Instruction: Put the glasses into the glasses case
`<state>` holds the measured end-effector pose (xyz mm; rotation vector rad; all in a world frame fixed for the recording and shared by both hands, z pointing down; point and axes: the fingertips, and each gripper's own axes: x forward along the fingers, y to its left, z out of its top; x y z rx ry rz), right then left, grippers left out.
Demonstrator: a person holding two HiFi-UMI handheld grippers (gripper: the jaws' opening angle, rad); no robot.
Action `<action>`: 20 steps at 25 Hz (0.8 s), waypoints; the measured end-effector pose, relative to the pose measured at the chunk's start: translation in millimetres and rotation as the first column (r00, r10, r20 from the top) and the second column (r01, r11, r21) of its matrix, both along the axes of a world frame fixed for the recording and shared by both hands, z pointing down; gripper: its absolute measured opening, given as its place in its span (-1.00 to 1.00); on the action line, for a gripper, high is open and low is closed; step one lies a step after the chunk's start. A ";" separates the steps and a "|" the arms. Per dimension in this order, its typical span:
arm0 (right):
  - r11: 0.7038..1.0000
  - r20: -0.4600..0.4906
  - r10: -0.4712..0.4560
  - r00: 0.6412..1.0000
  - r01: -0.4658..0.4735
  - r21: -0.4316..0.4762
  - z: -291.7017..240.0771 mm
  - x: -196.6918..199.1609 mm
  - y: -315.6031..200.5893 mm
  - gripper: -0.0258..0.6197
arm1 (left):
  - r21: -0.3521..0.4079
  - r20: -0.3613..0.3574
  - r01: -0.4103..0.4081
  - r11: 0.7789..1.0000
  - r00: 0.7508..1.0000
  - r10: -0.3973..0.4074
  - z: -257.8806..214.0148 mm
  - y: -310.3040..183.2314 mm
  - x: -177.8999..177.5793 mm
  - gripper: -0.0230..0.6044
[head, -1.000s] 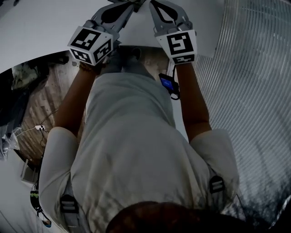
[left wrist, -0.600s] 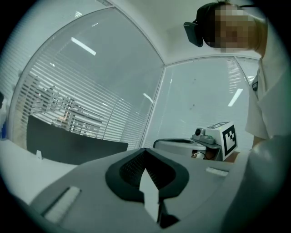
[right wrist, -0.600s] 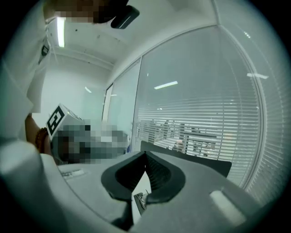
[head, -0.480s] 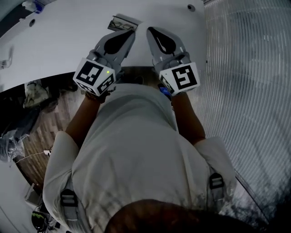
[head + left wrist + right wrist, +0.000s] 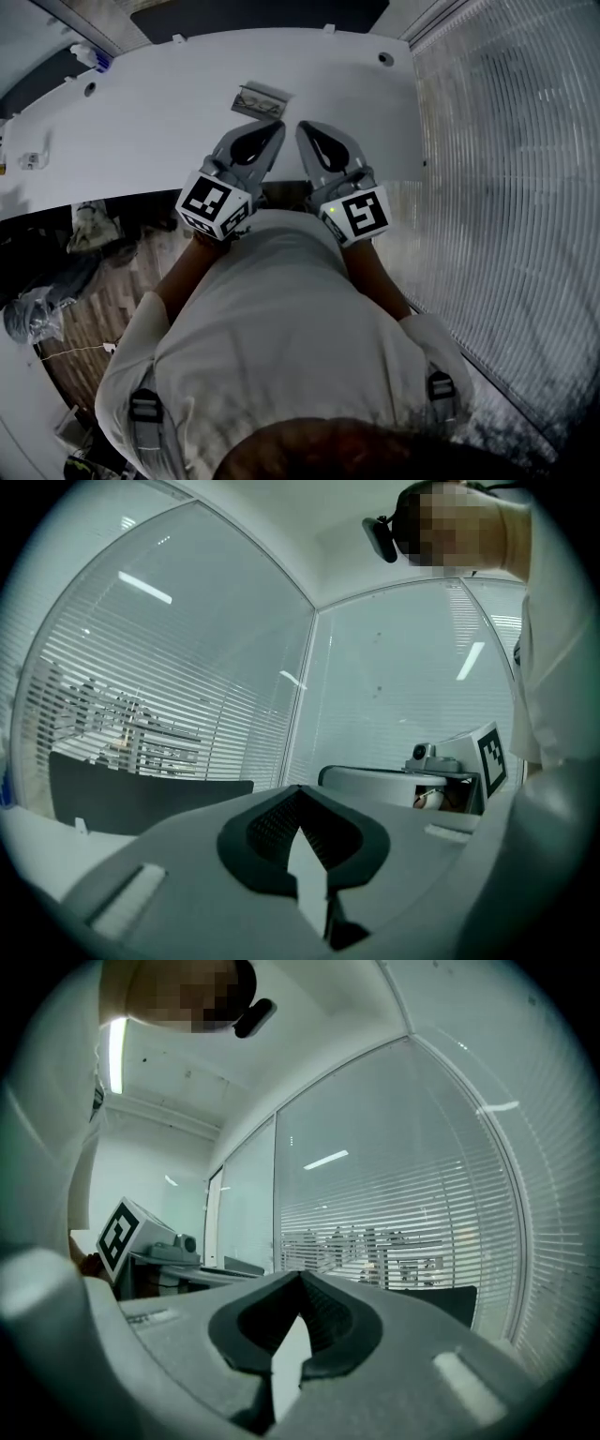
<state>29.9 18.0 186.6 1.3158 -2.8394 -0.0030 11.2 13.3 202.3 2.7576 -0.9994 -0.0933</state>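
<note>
Though closed, ribbed grey right tongs (image 5: 300, 1277)

Dim head view; fisheye-warped, vignetted tool views.

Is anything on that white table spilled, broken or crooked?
Nothing stands out. What looks like the glasses case lies flat on the white table, beyond the left tool and right tool, both shut and empty. It is too small to judge damage.

The small grey item (image 5: 261, 97) on the table (image 5: 141, 127) is too small and dim to tell glasses from case.
</note>
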 end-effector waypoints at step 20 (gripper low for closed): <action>1.000 0.012 -0.018 1.000 0.018 -0.007 5.3 -0.6 -19.7 -0.92 | -0.016 0.010 0.041 0.999 0.999 -0.041 7.4 -21.4 -3.9 -0.93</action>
